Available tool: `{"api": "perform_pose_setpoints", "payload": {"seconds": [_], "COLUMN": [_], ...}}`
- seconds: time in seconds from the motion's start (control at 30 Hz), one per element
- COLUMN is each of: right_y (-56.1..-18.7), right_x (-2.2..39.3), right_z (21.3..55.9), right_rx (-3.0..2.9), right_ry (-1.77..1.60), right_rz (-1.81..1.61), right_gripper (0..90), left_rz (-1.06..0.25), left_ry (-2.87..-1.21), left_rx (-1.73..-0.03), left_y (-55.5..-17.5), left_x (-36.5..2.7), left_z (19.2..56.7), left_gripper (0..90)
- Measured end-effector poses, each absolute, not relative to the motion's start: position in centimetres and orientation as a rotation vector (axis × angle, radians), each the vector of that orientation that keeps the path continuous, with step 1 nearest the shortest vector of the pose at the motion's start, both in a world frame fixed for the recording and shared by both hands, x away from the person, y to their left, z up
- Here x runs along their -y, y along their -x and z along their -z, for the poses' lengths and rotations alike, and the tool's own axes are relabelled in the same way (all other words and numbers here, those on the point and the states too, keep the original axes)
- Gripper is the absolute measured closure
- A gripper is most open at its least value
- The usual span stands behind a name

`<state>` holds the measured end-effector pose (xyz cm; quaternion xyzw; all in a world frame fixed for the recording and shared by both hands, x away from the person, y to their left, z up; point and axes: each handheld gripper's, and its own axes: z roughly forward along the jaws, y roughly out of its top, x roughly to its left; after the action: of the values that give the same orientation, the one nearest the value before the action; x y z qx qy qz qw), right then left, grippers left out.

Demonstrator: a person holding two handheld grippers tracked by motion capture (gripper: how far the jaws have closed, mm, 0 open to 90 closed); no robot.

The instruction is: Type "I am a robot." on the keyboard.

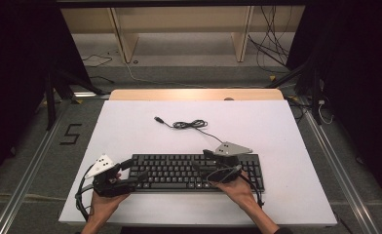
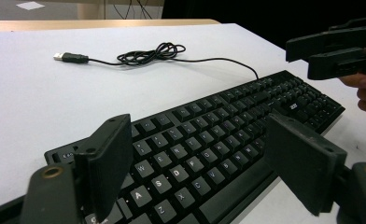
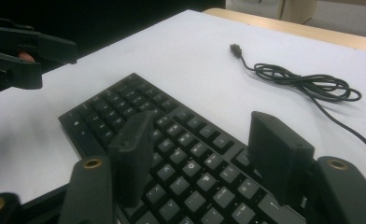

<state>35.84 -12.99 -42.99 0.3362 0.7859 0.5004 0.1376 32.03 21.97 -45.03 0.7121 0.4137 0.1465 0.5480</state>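
Observation:
A black keyboard (image 1: pixel 179 170) lies near the front edge of the white table (image 1: pixel 276 126). Its black cable (image 1: pixel 189 125) is loosely coiled behind it and ends in a USB plug (image 1: pixel 158 118). My left gripper (image 1: pixel 136 171) is at the keyboard's left end, and its jaws stand wide open over the left-hand keys (image 2: pixel 181 163). My right gripper (image 1: pixel 206 163) hovers over the right half of the keyboard (image 3: pixel 125 107), open, with keys showing between its jaws and nothing gripped. The right gripper (image 2: pixel 335 51) shows far off in the left gripper view.
A strip of bare wood (image 1: pixel 194 94) shows along the back of the table. Metal rails (image 1: pixel 28 170) run along the floor on both sides, and loose wires (image 1: pixel 272 53) lie on the floor behind. A hand (image 1: pixel 238 190) rests at the keyboard's front edge.

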Motion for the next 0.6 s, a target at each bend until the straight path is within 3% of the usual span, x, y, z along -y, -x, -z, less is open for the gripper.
{"api": "perform_pose_setpoints", "payload": {"seconds": [0.6], "right_y": [-36.5], "right_x": [11.6], "right_z": [43.7], "right_rx": [-2.346], "right_ry": [-0.946], "right_rz": [-1.41], "right_gripper": [64.1], "left_rz": [-0.355], "left_ry": [-1.683], "left_rx": [-0.981], "left_y": [-32.0], "left_x": [-22.1], "left_z": [44.9], "left_gripper": [23.7]}}
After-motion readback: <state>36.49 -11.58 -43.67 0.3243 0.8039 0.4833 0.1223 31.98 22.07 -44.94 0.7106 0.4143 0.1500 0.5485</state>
